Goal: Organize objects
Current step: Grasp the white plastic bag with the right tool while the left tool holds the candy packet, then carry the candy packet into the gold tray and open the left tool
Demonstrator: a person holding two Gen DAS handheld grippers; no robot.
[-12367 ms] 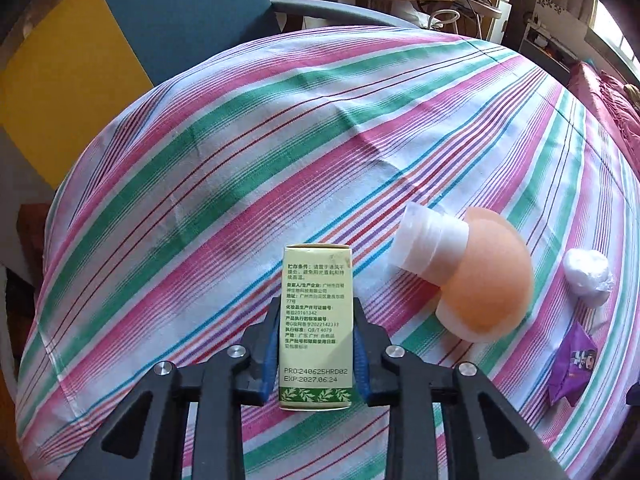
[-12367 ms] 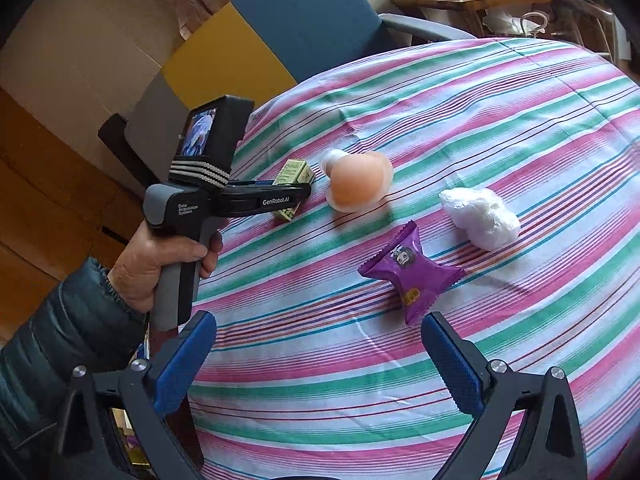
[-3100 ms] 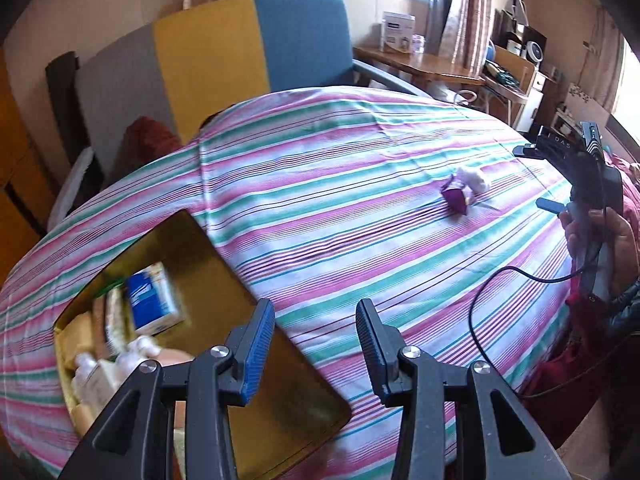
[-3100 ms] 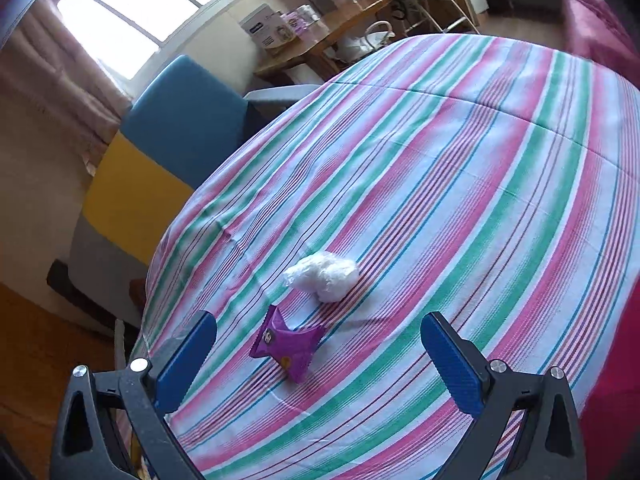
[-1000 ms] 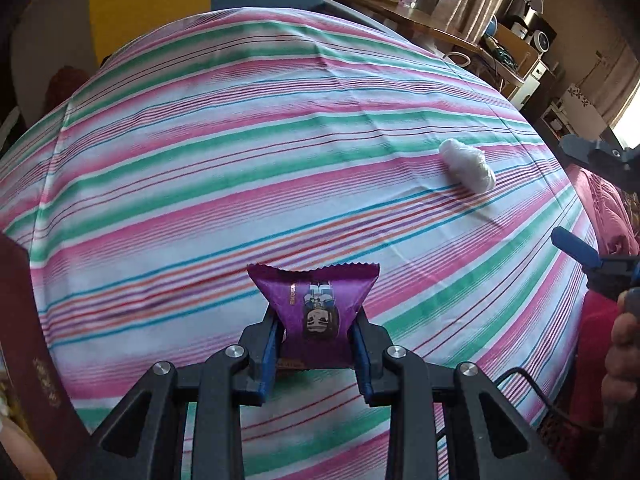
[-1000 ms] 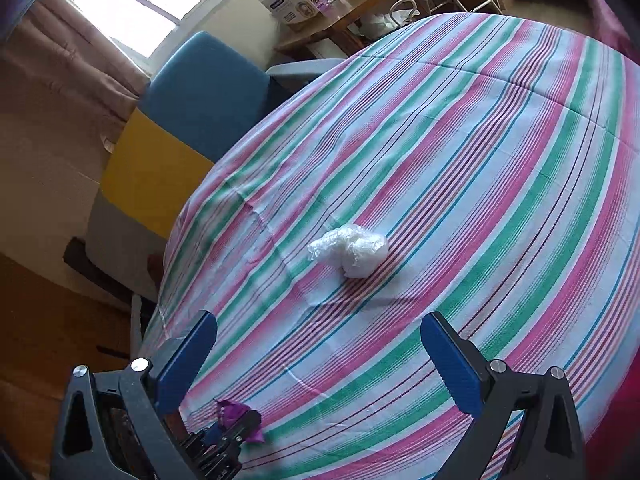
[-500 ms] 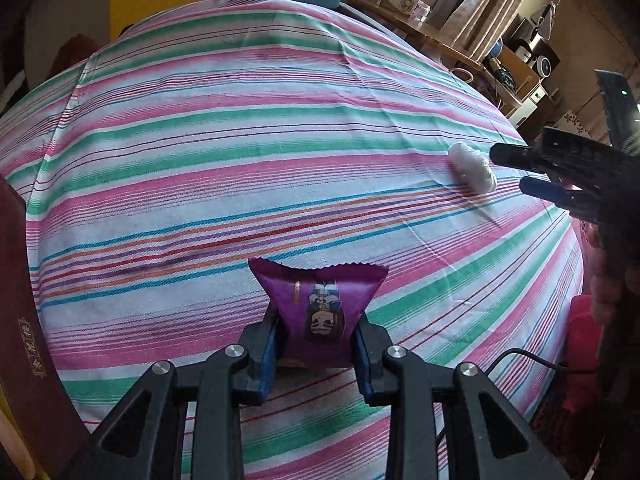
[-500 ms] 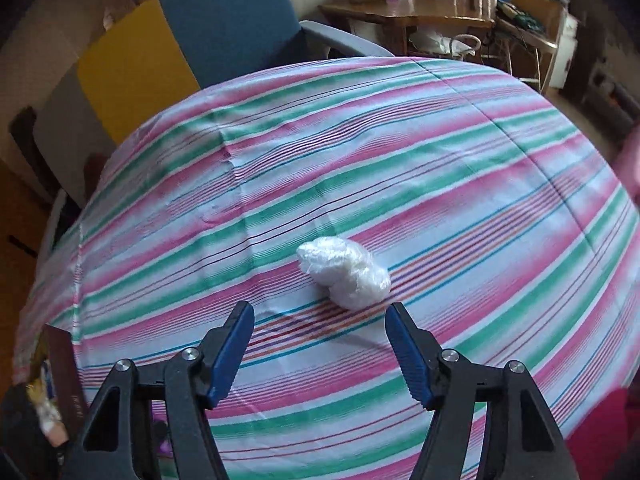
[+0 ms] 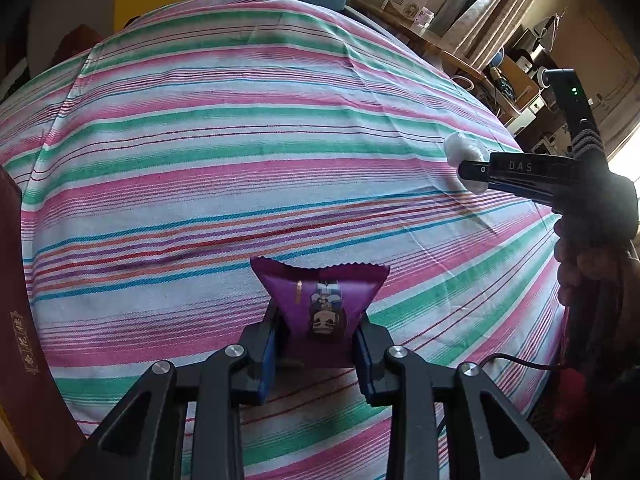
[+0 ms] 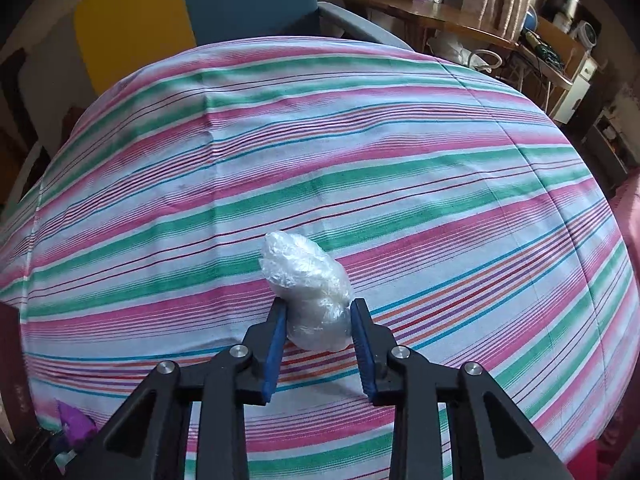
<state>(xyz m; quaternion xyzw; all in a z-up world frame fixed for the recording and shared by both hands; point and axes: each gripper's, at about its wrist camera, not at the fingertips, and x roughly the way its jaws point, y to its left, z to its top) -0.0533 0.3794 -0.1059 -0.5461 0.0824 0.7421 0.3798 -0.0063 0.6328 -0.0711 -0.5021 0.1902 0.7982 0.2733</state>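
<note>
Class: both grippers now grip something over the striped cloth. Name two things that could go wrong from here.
The right gripper pinches only the near end of the soft white plastic-wrapped bundle; it may squash or slip out. The left gripper grips the purple snack packet low down, so its contents could get crushed.

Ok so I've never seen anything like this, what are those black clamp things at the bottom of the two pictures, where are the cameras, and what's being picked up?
There is no robot here. A person holds a hand tool with a two-finger gripper in each hand, and a fisheye camera on each tool looks forward along its fingers, so the pictures bulge. One picture is from the left tool: the left gripper is shut on a purple snack packet. The other is from the right tool: the right gripper is shut on a white plastic-wrapped bundle. Both are over a table covered by a striped tablecloth. The left view also shows the right tool and the person's hand holding it, plus the edge of a dark red box.
</note>
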